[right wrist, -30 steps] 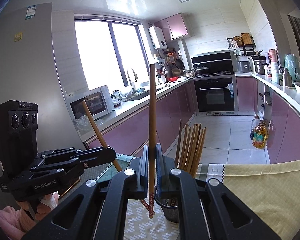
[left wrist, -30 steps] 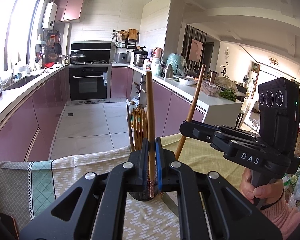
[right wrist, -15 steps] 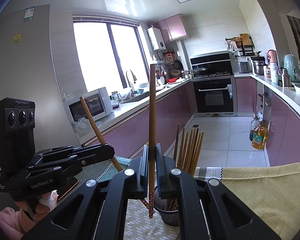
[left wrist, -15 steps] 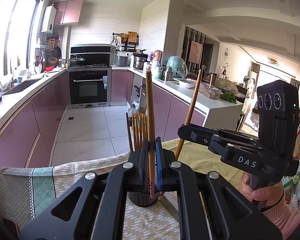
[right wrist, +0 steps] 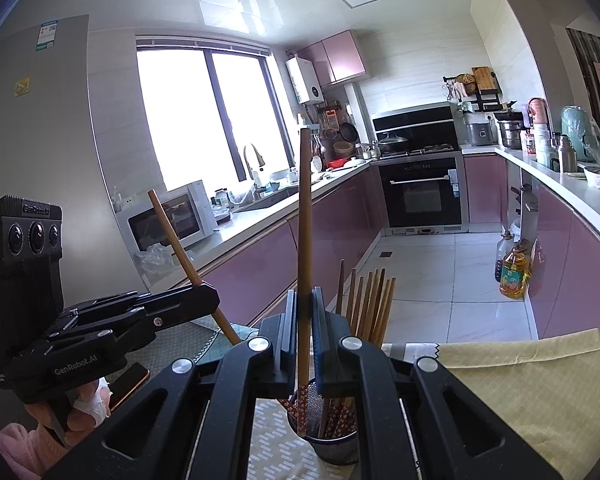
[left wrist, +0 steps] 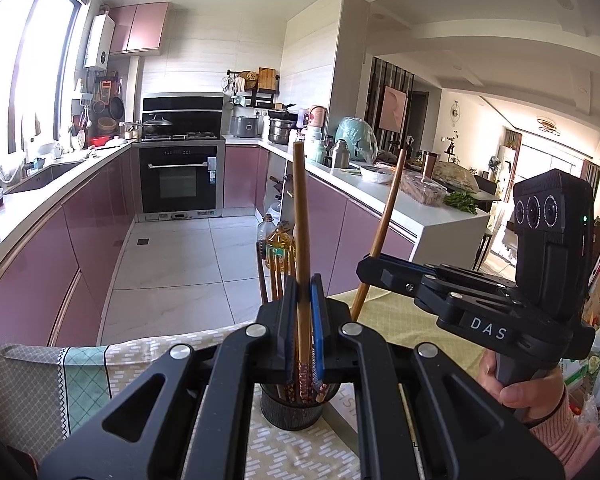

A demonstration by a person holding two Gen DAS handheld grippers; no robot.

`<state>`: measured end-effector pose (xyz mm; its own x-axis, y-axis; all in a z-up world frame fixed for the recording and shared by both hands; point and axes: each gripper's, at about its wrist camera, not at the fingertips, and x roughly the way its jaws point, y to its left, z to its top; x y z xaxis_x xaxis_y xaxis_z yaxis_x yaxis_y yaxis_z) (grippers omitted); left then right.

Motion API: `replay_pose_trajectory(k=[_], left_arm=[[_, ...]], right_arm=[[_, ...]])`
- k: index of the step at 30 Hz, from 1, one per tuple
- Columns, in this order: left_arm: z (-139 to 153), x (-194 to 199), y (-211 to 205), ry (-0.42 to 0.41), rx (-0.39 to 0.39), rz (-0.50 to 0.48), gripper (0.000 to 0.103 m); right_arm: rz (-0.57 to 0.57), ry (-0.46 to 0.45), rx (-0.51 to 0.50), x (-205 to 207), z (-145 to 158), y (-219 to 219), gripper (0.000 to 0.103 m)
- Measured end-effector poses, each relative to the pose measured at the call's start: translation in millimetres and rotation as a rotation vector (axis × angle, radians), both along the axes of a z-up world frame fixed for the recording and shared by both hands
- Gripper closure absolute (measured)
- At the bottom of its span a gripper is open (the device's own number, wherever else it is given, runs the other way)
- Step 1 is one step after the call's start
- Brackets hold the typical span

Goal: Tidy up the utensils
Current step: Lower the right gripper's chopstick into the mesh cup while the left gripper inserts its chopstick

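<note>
My left gripper (left wrist: 304, 292) is shut on an upright brown chopstick (left wrist: 301, 220), whose patterned lower end hangs in the mouth of a dark mesh holder (left wrist: 292, 412). My right gripper (right wrist: 305, 304) is shut on another upright chopstick (right wrist: 305, 216), its patterned tip at the rim of the same holder (right wrist: 336, 444). Several chopsticks (right wrist: 370, 304) stand in that holder. In the left wrist view the right gripper (left wrist: 370, 274) comes in from the right with its tilted chopstick (left wrist: 384, 232). In the right wrist view the left gripper (right wrist: 208, 300) reaches in from the left.
The holder stands on a patterned tablecloth (left wrist: 80, 384) with a yellow cloth (right wrist: 520, 392) beside it. A phone (right wrist: 128, 384) lies at the table's left. Beyond the table edge are a tiled floor, pink cabinets and oil bottles (right wrist: 512, 272).
The holder sits slightly lower in both views. In the right wrist view it has shifted left, so the held chopstick's tip now hangs over its mouth instead of beside it.
</note>
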<state>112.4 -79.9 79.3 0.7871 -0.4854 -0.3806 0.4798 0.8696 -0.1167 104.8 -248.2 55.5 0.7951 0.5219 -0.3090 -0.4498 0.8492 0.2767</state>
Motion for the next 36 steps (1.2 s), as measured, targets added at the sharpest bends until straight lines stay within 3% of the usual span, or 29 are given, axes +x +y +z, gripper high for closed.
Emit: replay_pose_trajectory(k=[36], left_arm=[[-22,43,-24,0.109,0.068,0.011,0.095]], right_arm=[[-0.053,0.102,-0.009,38,-33,9,0.097]])
